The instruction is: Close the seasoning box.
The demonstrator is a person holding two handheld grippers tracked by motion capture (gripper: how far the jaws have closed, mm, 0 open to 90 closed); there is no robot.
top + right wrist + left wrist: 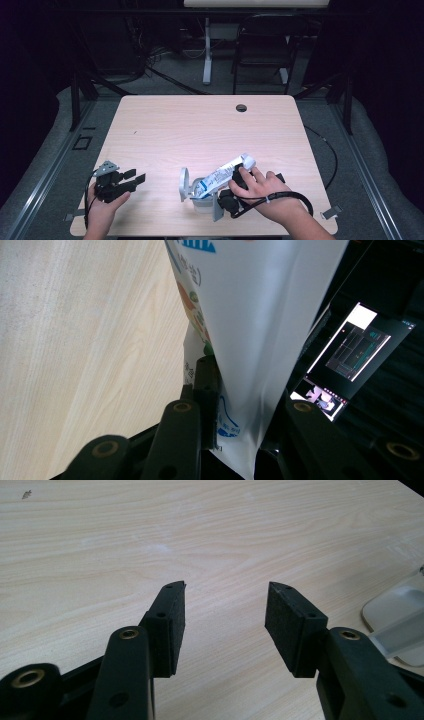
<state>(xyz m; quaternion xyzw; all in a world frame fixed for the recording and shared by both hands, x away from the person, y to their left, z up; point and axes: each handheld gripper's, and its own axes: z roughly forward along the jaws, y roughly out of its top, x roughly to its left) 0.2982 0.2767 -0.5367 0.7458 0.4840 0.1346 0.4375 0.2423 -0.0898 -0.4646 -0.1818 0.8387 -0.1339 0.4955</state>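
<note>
A white pouch (225, 174) with blue print and a white cap end lies tilted over a pale grey container (186, 184) near the table's front edge. My right gripper (212, 192) is shut on the pouch's lower end, with the person's hand over it. In the right gripper view the pouch (260, 315) runs up between the jaws; the left pad (206, 390) presses its side and the other pad is hidden behind it. My left gripper (136, 176) rests at the front left, open, with bare wood between its pads (225, 595). The container's pale rim (395, 615) lies off to its right.
The light wooden table (200, 125) has a round cable hole (241, 107) near its far edge. A dark chair (265, 45) and a white desk leg (206, 50) stand beyond it. A lit screen (350, 350) shows past the pouch in the right gripper view.
</note>
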